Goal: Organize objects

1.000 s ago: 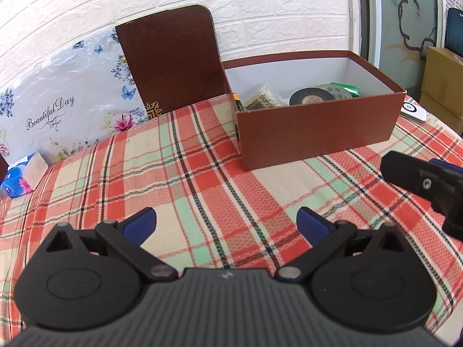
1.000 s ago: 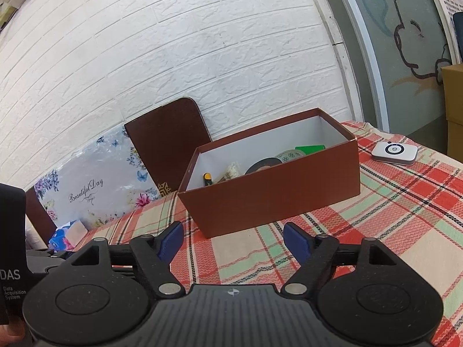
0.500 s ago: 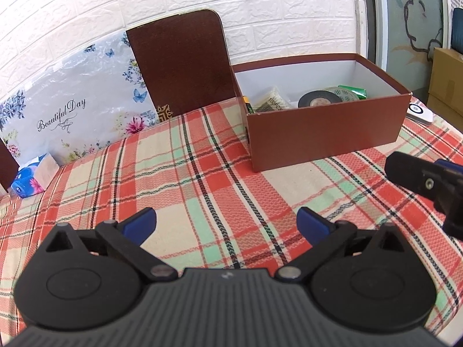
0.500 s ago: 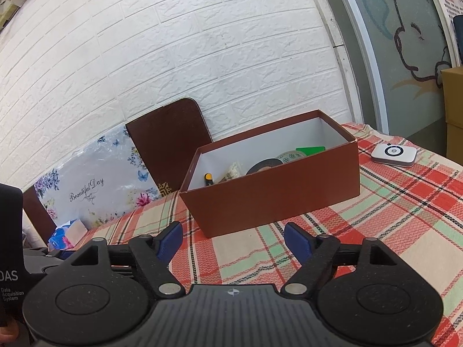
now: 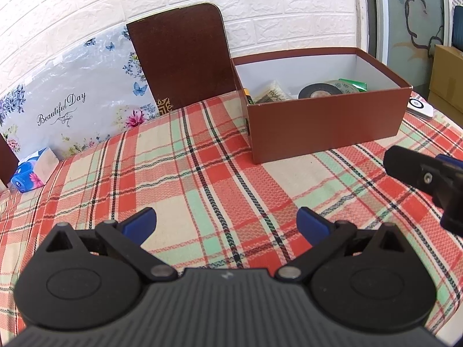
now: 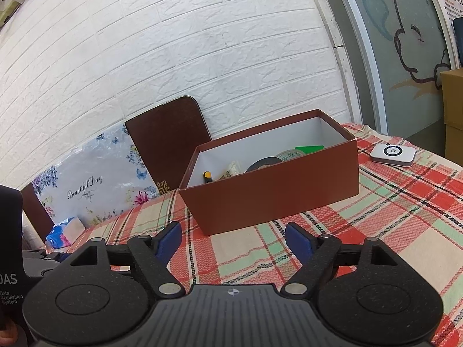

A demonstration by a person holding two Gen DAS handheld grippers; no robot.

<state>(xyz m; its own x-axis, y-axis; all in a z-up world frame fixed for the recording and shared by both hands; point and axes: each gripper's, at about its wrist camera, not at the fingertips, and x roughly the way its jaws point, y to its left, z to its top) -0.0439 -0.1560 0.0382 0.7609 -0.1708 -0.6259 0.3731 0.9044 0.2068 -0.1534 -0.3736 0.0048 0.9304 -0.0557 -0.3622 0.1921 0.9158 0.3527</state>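
An open brown box [image 5: 327, 124] stands on the plaid tablecloth [image 5: 202, 179]; it also shows in the right wrist view [image 6: 275, 193]. Inside lie a black tape roll [image 5: 318, 90], a green packet [image 5: 354, 84], a patterned disc, a clear packet and a yellow-tipped tool [image 6: 207, 175]. My left gripper [image 5: 227, 224] is open and empty, well short of the box. My right gripper [image 6: 233, 238] is open and empty, just in front of the box; part of it shows at the right of the left wrist view [image 5: 428, 173].
The brown box lid [image 5: 182, 57] leans on the white brick wall beside a floral "Beautiful Day" board [image 5: 72, 107]. A blue tissue pack [image 5: 31, 170] lies at the far left. A small white device [image 6: 393, 153] lies right of the box. Cardboard boxes [image 5: 447, 78] stand beyond the table.
My left gripper has drawn back and turned a little left, so the box sits farther right in its view. The right gripper has barely moved. Both stay open.
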